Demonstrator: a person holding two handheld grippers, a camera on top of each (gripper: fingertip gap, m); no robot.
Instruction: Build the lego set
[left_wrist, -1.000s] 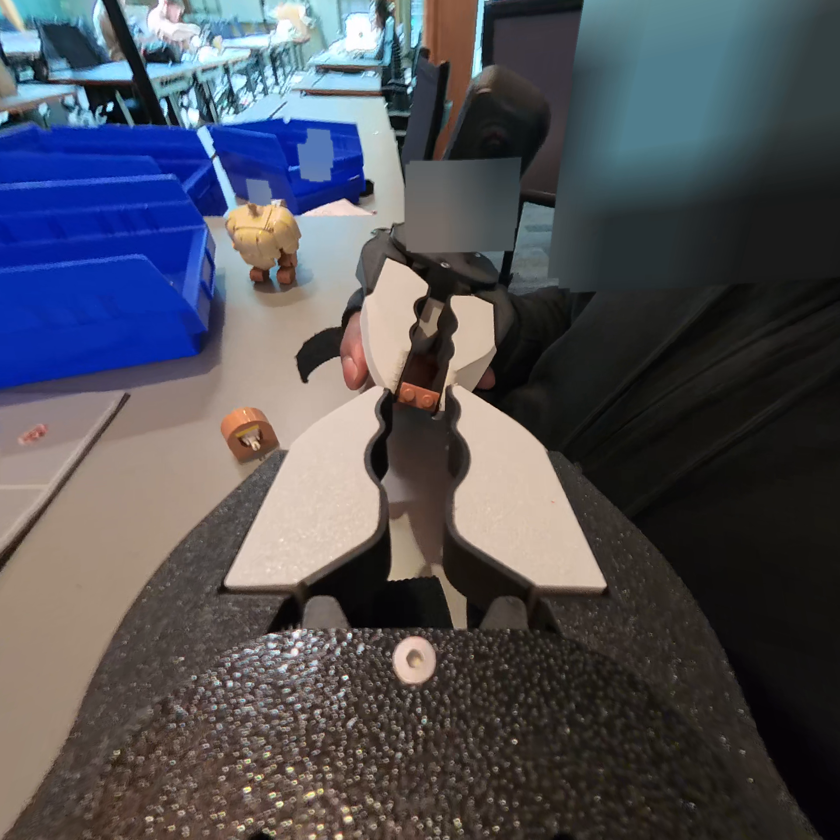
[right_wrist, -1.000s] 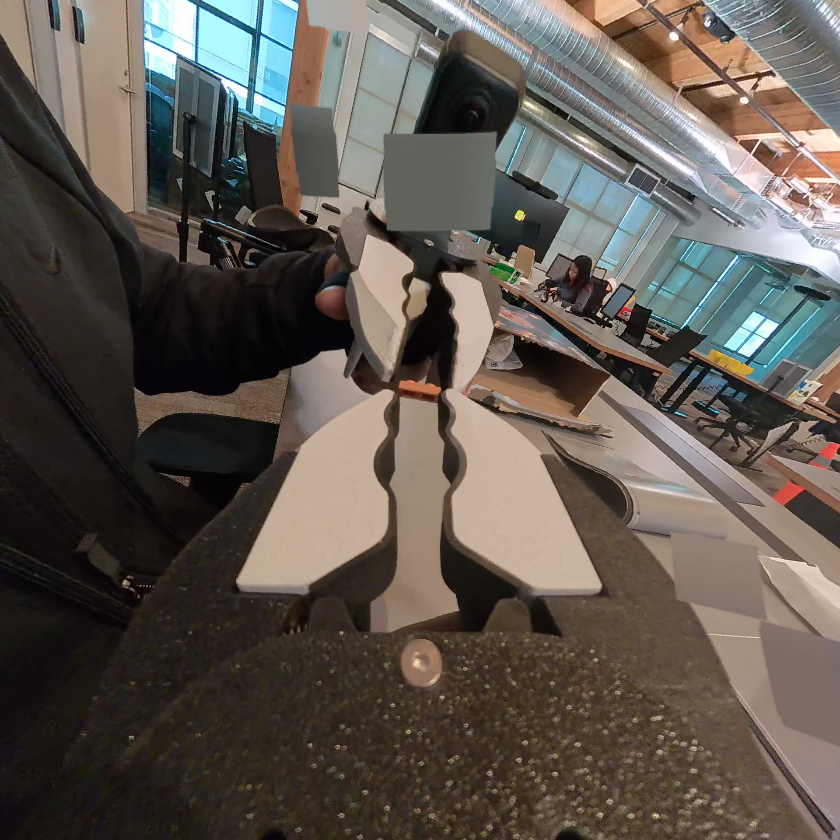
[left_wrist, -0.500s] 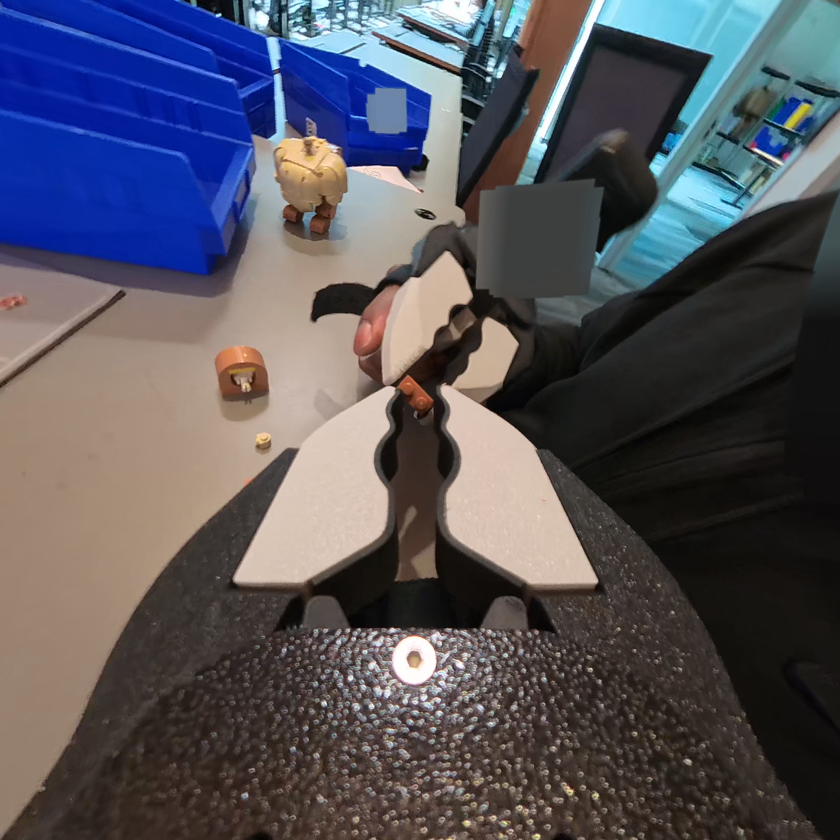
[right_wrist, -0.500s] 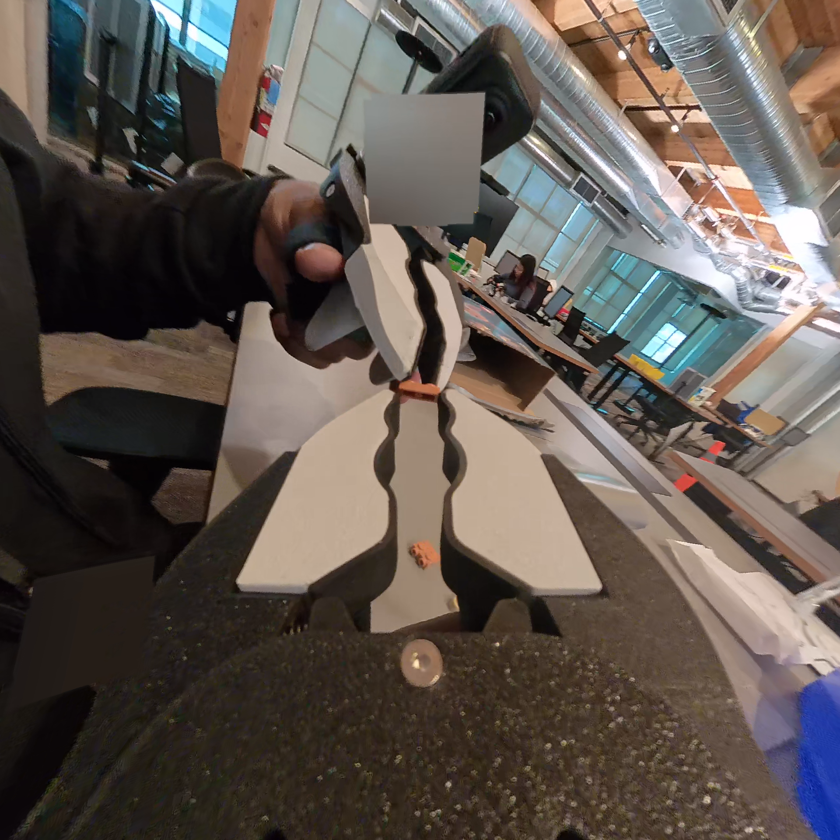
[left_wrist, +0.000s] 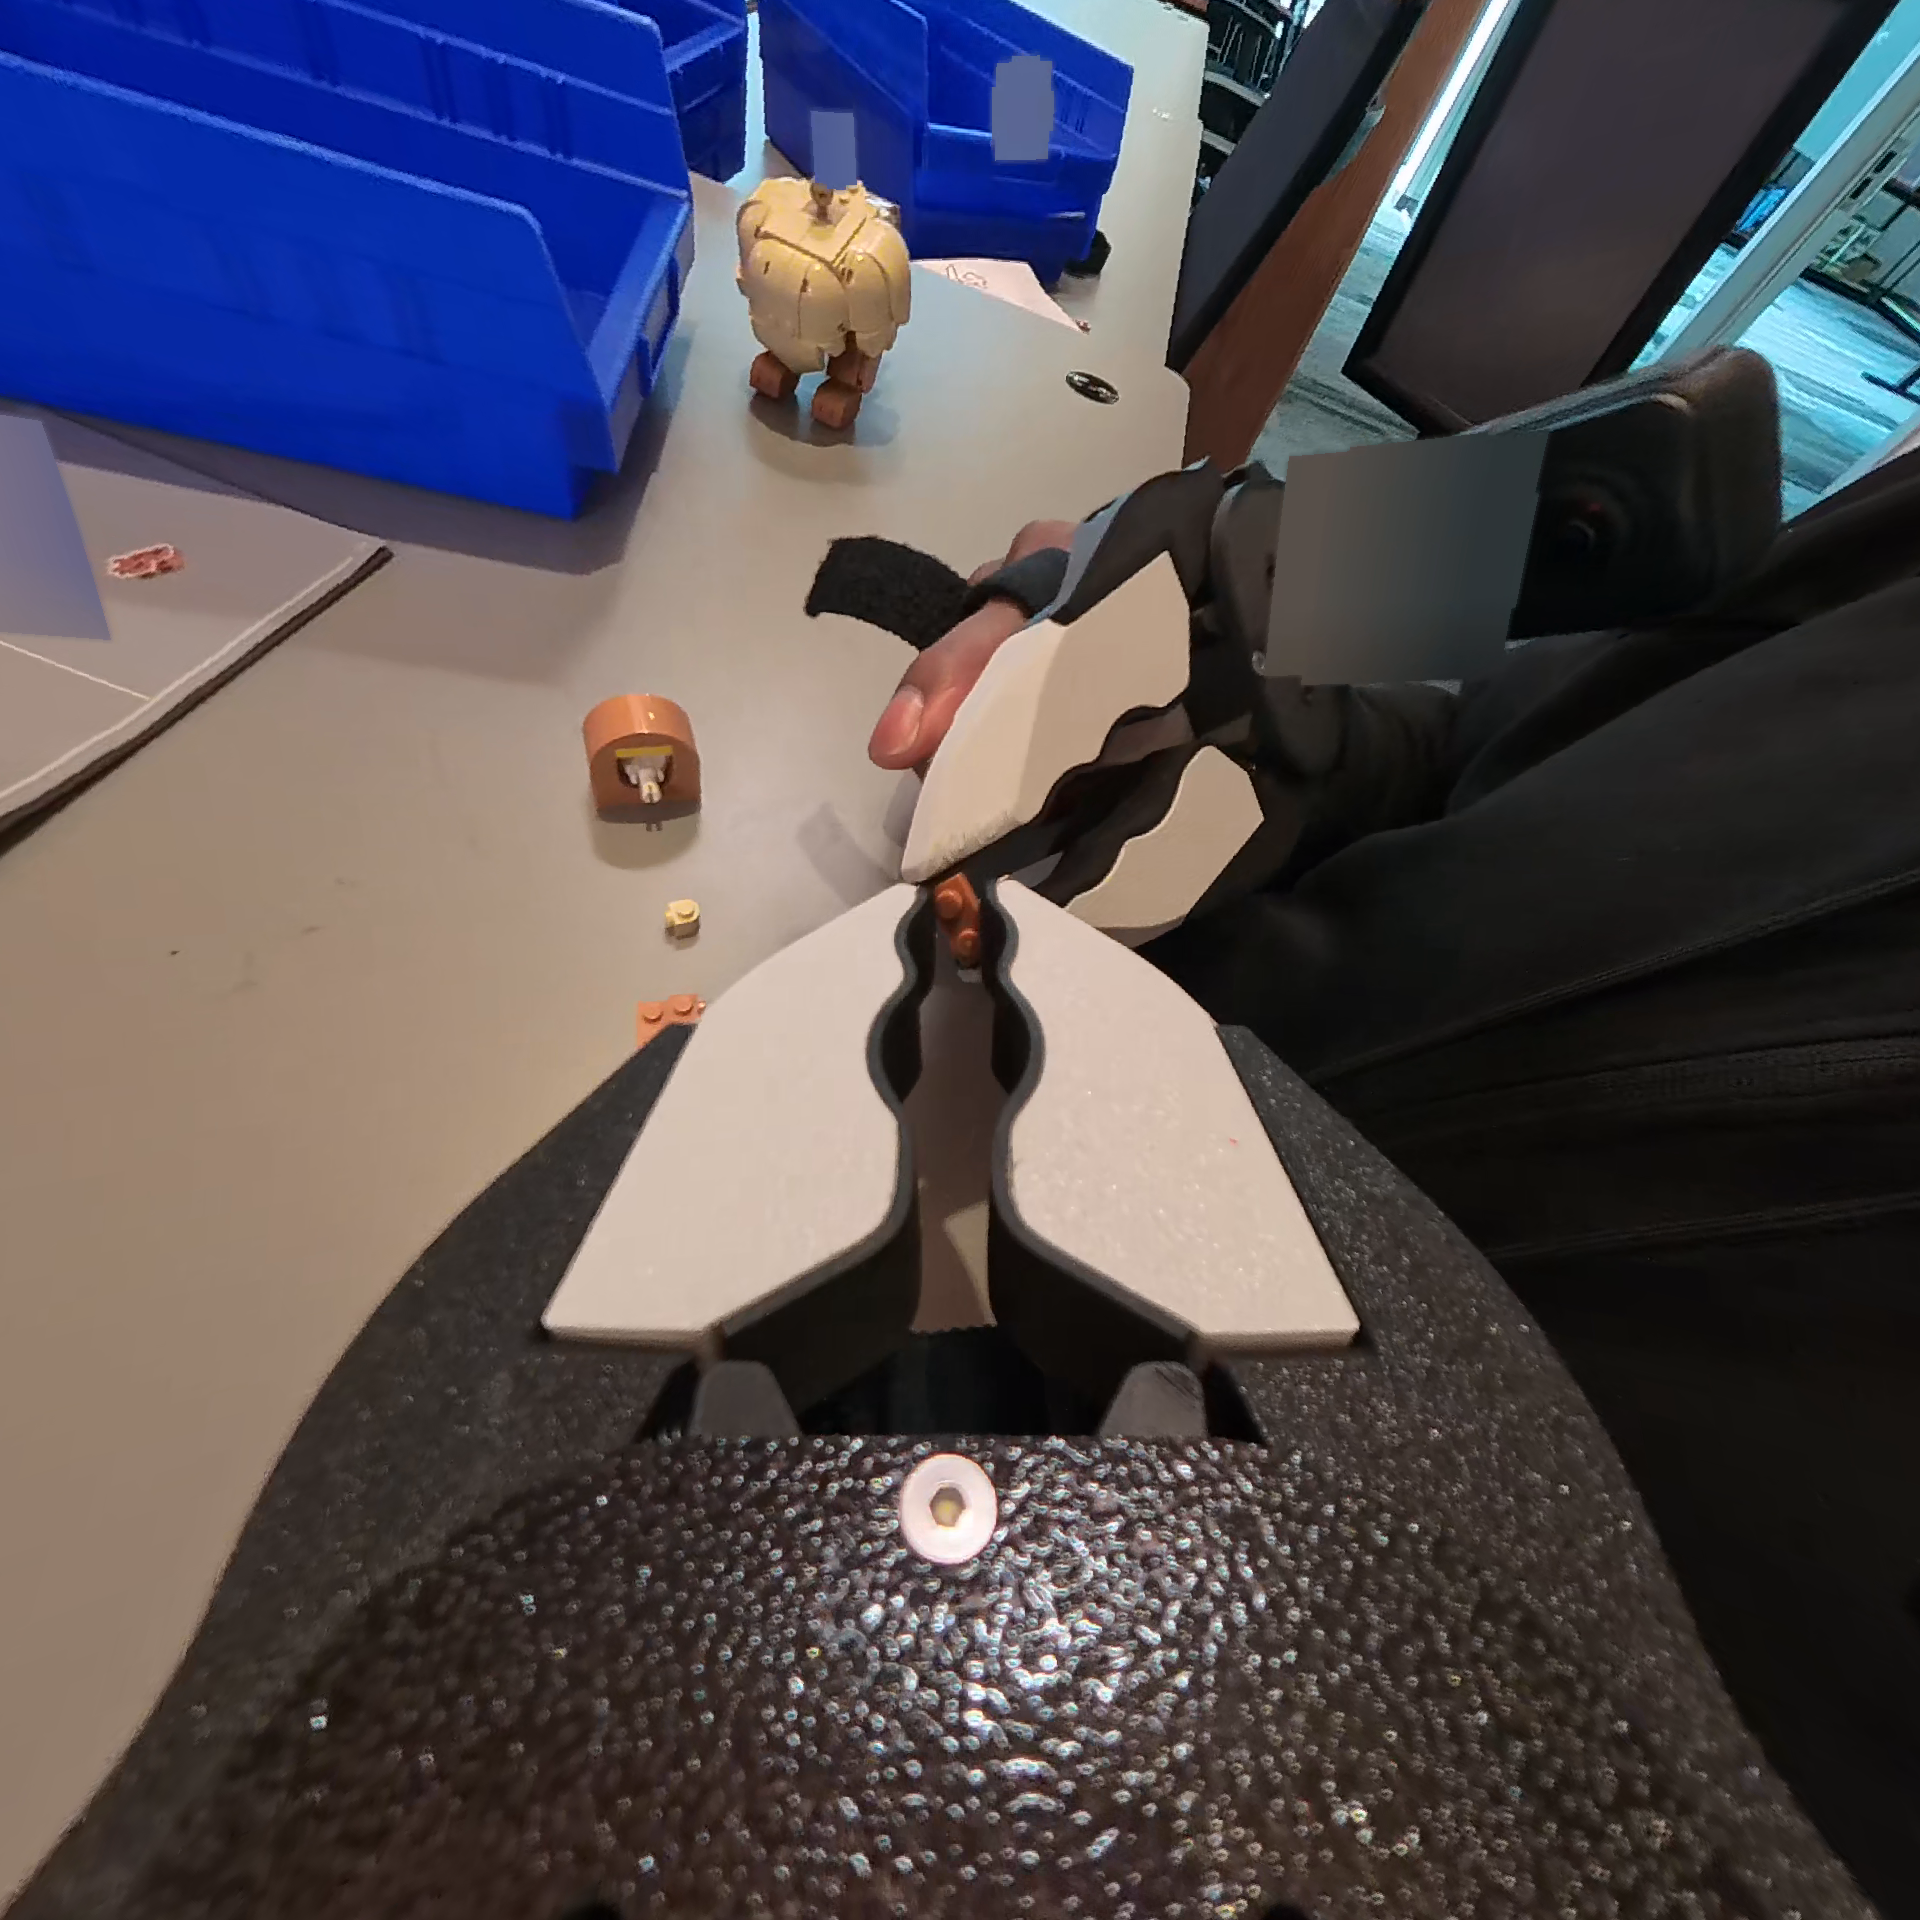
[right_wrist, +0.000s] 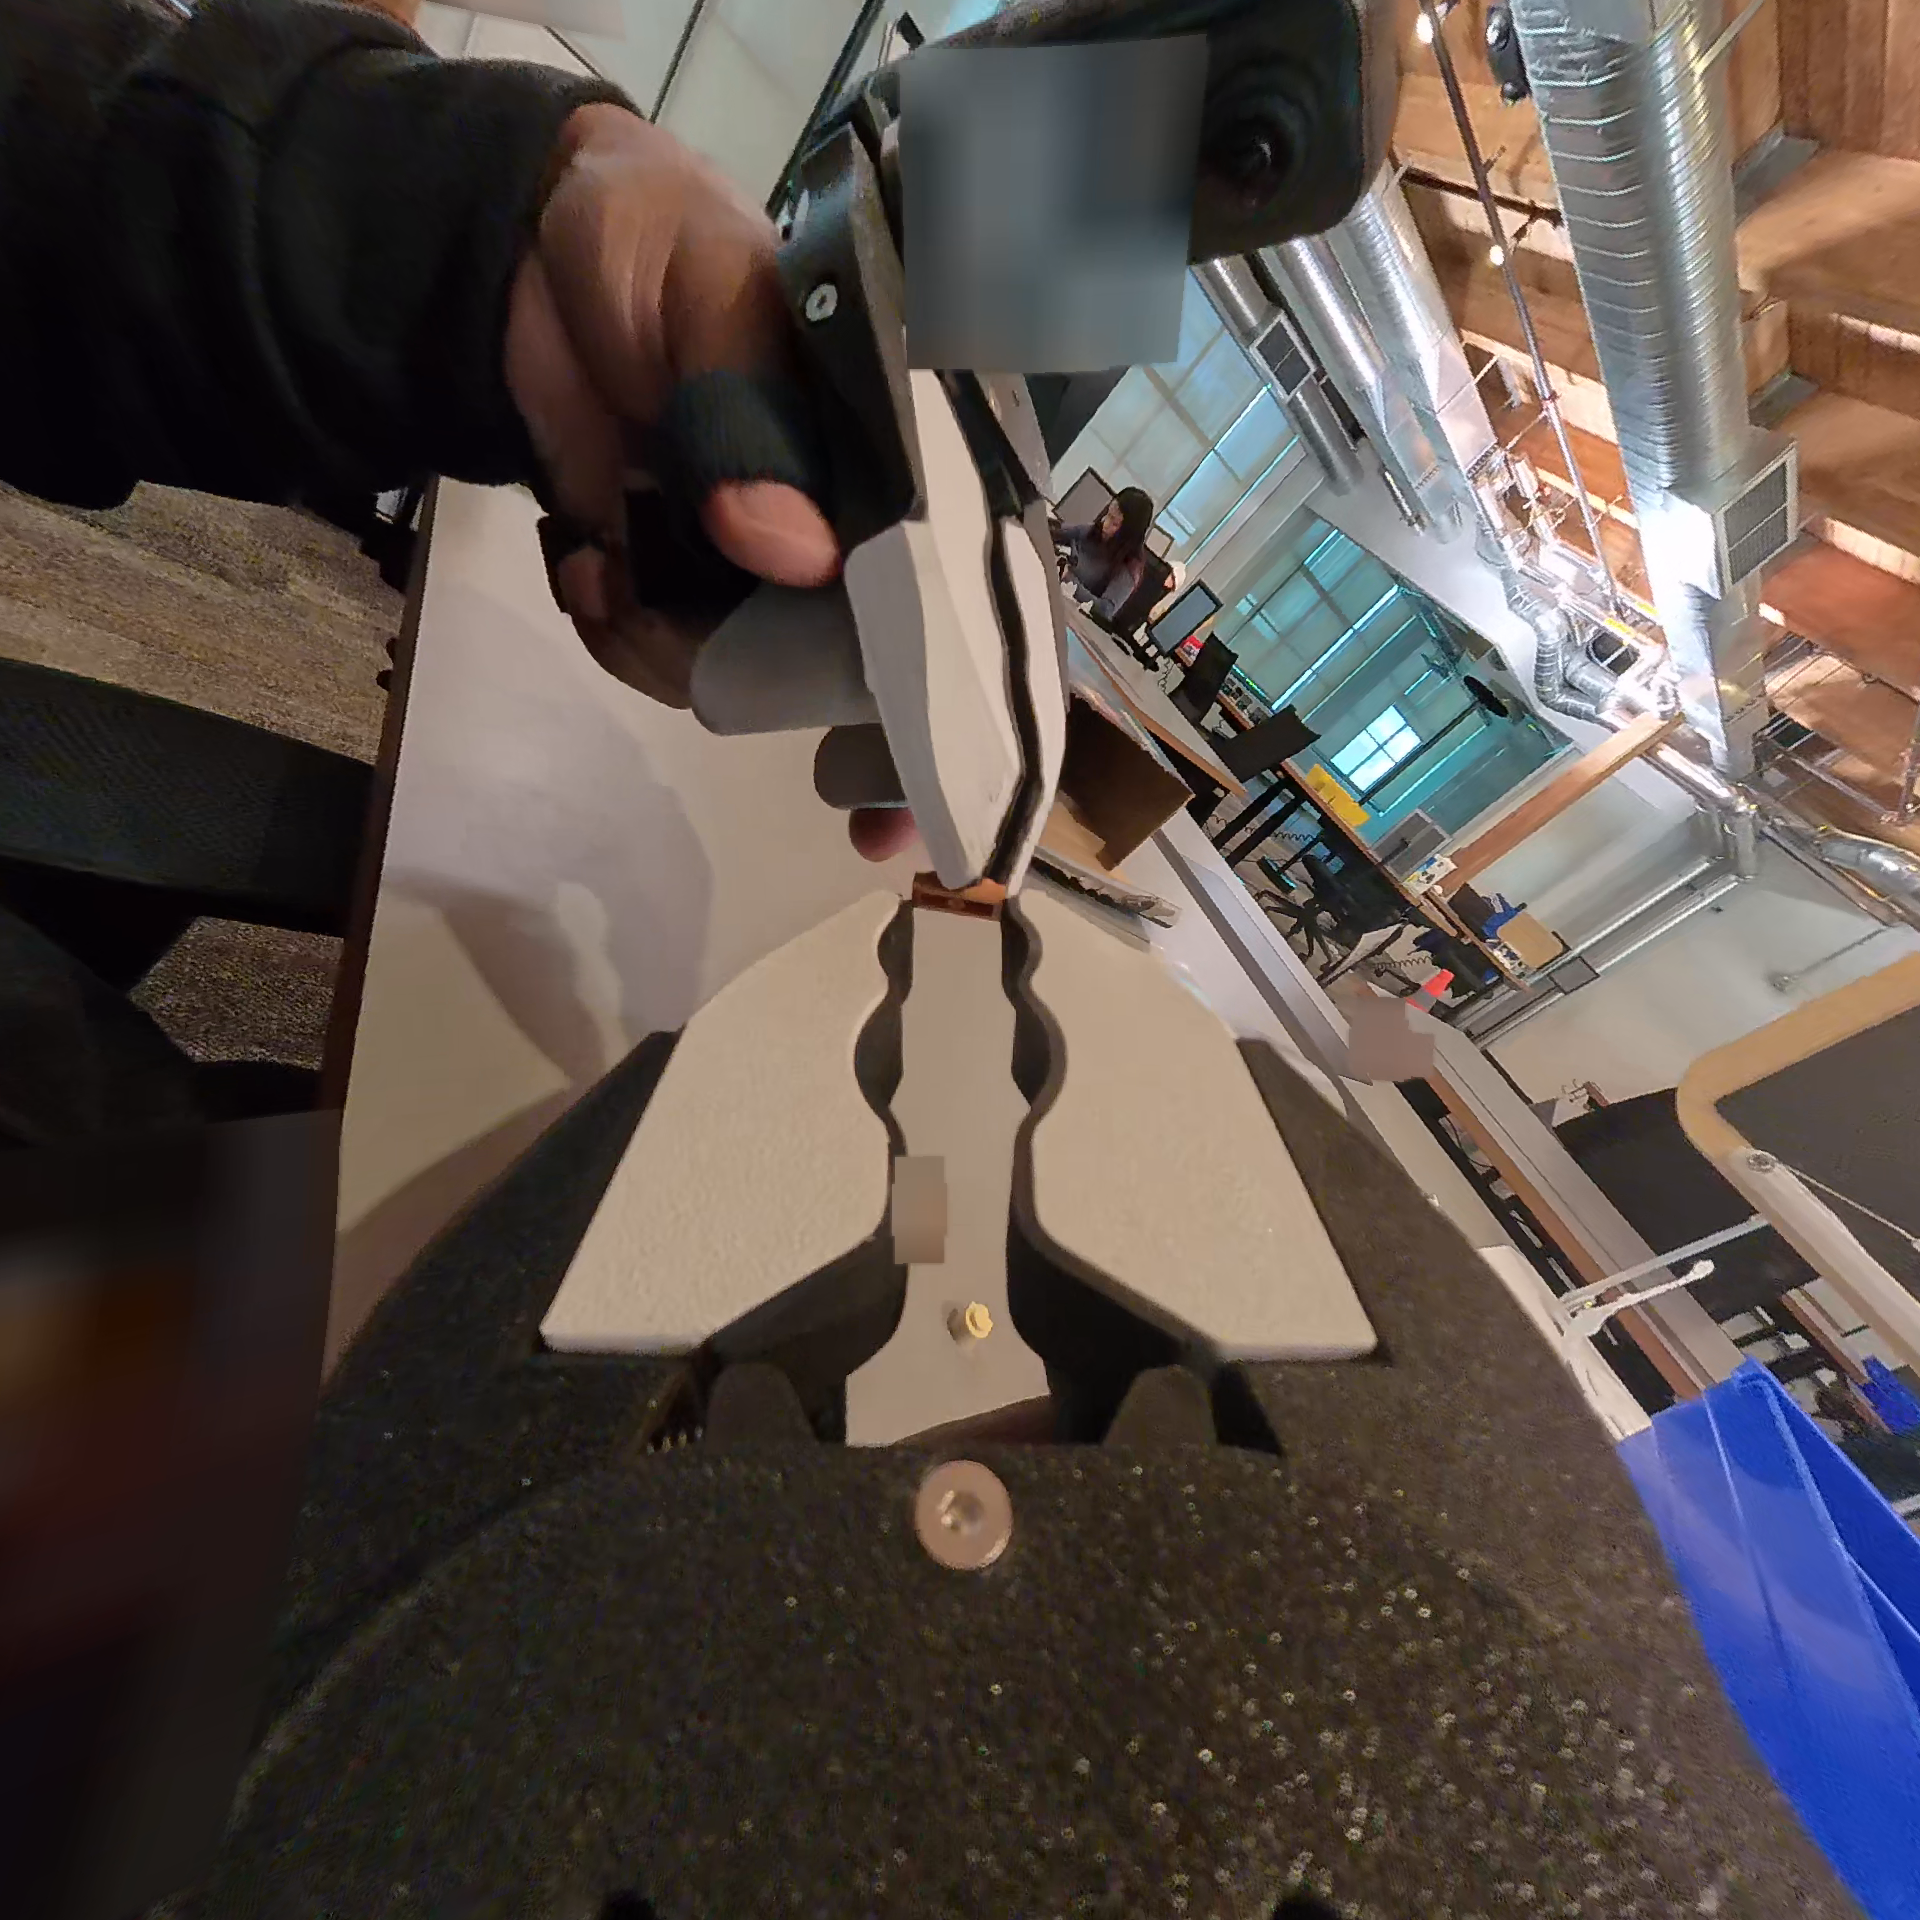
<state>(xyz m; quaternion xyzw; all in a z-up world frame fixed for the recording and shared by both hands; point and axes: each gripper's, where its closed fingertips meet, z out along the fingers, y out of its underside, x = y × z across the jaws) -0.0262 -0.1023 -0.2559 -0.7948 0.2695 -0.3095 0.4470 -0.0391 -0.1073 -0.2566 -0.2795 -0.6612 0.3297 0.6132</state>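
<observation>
Holding one small brown brick (left_wrist: 954, 914) between both tongs above the near table (left_wrist: 312, 987) edge: left gripper (left_wrist: 951, 902) narrow on it, right gripper (right_wrist: 958, 902) clamped across its width, loose brown plate (left_wrist: 665, 1013) and tan stud (left_wrist: 683, 918) lying left.

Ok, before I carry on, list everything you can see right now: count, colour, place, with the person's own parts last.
Small studded brick: one, orange-brown, pinched at both grippers' tips.
Round piece: one, brown, on grey table.
Tiny stud piece: one, cream, on table.
Flat plate: one, orange-brown, beside left gripper.
Brick figure: one, cream with brown feet, by bins.
Storage bins: several, blue, back left.
Mat: one, grey, far left.
Left gripper: shut on brick.
Right gripper: shut on the same brick.
Hands: two, on gripper handles.
</observation>
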